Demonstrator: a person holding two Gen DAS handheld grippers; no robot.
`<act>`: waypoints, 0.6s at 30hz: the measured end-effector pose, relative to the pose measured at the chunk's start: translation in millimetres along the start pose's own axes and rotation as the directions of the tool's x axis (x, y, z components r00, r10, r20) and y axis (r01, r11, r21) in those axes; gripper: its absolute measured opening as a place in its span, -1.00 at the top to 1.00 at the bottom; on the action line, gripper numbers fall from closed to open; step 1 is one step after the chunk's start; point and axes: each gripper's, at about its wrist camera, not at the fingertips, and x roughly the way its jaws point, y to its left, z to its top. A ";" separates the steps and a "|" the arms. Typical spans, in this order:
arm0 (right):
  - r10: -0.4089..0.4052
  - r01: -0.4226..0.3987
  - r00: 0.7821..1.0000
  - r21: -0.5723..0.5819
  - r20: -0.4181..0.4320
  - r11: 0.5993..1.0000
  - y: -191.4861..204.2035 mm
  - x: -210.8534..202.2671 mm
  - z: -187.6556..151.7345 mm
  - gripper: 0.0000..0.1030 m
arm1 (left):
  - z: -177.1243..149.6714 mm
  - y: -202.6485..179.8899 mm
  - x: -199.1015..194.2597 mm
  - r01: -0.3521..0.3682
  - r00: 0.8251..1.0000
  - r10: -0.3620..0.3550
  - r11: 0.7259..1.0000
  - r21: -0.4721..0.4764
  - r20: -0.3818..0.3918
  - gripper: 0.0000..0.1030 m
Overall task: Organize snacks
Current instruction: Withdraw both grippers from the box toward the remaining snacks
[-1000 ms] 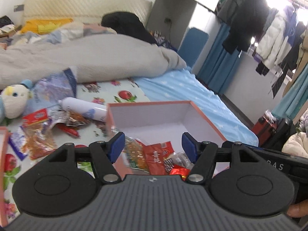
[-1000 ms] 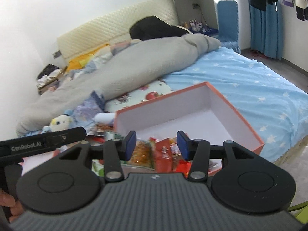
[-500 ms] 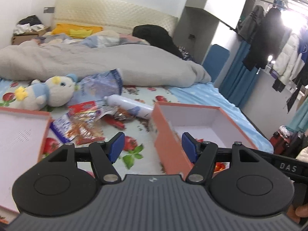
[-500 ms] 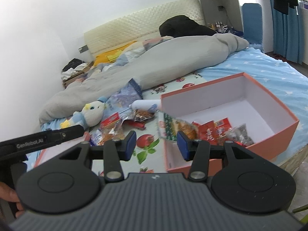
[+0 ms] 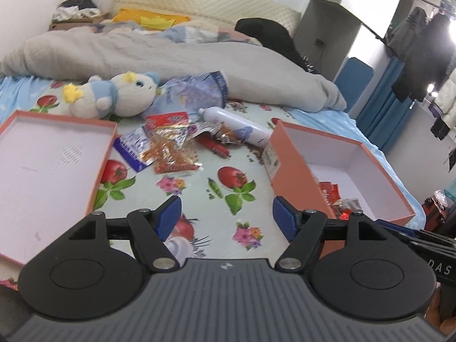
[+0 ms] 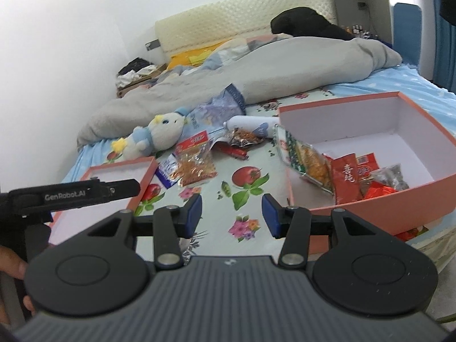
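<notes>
An orange box point(image 5: 296, 168) point(image 6: 370, 199) stands on the bed at the right and holds several snack packets point(image 6: 344, 178), one leaning over its left wall. A loose pile of snack packets point(image 5: 168, 148) point(image 6: 196, 165) lies on the flowered sheet between the box and its lid point(image 5: 42, 168) point(image 6: 119, 176). My left gripper point(image 5: 226, 218) is open and empty above the sheet, left of the box. My right gripper point(image 6: 232, 213) is open and empty above the sheet between lid and box.
A white bottle point(image 5: 236, 126), a blue-white plush toy point(image 5: 114, 97) and a bluish bag point(image 5: 193, 91) lie behind the snack pile. A grey blanket point(image 5: 142, 48) runs across the back. The bed edge is just right of the box.
Both grippers have swung left, away from over the orange box, toward the loose snack pile and the lid. Both stay open and empty.
</notes>
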 end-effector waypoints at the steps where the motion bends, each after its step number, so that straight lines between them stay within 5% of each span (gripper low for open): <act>1: 0.003 -0.003 1.000 -0.006 -0.003 1.000 1.1 2.6 -1.0 0.04 | -0.7 3.0 3.7 -0.006 1.000 0.006 1.000 -0.008 -0.005 -0.52; 9: 0.002 -0.006 0.999 -0.078 -0.042 0.997 11.3 41.4 -6.5 0.04 | 1.2 30.2 52.4 -0.027 0.999 0.024 0.998 -0.063 -0.045 -0.78; 18: 0.037 -0.048 0.996 -0.145 -0.082 0.988 23.2 119.2 -10.3 0.05 | 11.6 73.1 129.4 -0.066 0.996 0.058 0.992 -0.106 -0.074 -0.79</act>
